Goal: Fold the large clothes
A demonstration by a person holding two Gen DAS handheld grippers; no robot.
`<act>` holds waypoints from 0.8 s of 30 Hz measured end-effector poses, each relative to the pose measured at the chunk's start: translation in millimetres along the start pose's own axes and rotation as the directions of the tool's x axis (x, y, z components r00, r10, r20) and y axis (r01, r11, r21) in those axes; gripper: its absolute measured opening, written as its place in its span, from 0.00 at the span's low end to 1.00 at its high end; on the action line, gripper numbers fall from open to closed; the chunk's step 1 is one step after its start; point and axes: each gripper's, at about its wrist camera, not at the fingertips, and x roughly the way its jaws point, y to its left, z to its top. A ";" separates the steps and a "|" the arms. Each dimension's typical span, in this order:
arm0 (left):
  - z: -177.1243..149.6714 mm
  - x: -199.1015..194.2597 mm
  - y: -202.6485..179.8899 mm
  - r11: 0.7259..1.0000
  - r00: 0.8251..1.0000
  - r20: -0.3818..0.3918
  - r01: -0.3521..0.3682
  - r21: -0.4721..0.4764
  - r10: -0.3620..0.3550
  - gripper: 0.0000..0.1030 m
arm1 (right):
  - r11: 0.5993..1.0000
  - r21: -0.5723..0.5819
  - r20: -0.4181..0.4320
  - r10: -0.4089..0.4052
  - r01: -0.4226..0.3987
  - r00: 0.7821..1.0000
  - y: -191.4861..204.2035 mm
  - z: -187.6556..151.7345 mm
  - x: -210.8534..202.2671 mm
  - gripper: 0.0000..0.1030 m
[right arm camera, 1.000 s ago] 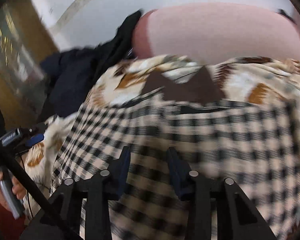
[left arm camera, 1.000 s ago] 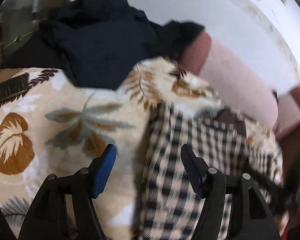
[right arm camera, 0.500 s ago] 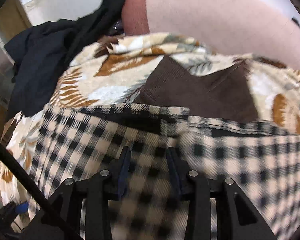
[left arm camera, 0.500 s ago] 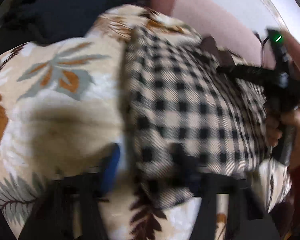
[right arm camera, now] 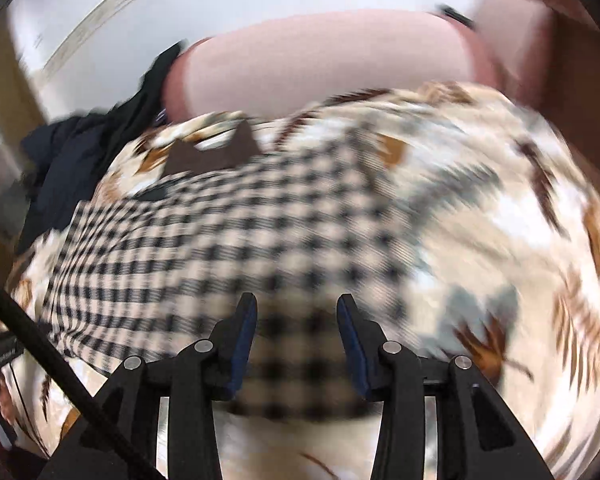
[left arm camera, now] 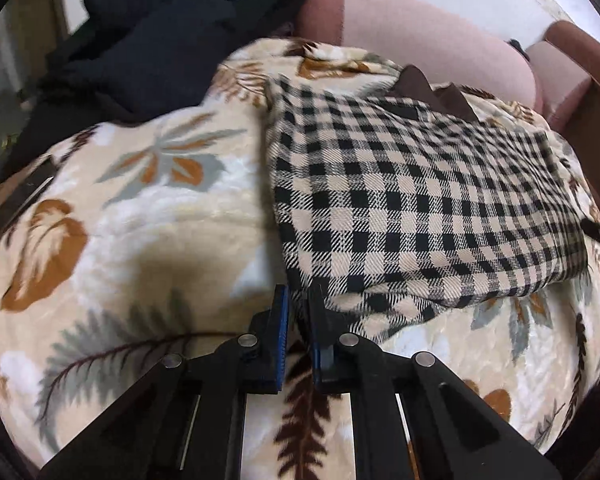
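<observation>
Pinching the near corner of the checked garment [left arm camera: 400, 200], which lies on the leaf-print blanket [left arm camera: 140, 220], the left gripper [left arm camera: 298, 312] is closing its fingers and should lift slowly, while the right gripper [right arm camera: 296, 320], its fingers spreading wider, hovers empty above the cloth.

No lettering, label, brand or number is legible anywhere in either view.

A home: pink sofa [left arm camera: 440, 40] under a leaf-print blanket [left arm camera: 140, 208].
</observation>
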 end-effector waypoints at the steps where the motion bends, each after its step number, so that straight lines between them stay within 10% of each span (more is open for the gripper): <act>1: -2.4 -6.1 0.5 1.000 1.000 0.012 -0.007 -0.011 0.007 0.09 | 1.000 0.030 -0.007 0.001 0.000 1.000 -8.5 -1.6 0.0 0.45; 4: -7.0 -27.5 -5.1 0.999 0.997 0.074 0.000 -0.036 0.002 0.11 | 0.999 0.042 0.000 0.012 -0.012 1.000 -21.0 -2.9 -6.0 0.44; 8: -6.1 -35.1 -25.0 0.998 0.993 0.114 0.038 -0.047 -0.032 0.37 | 1.000 -0.013 0.030 -0.010 0.010 0.999 -14.5 -7.2 -15.3 0.44; 24: 10.2 55.6 -76.2 0.999 1.000 -0.023 0.010 -0.033 -0.010 0.40 | 0.990 -0.089 -0.114 -0.118 0.108 0.986 13.5 -13.5 55.7 0.43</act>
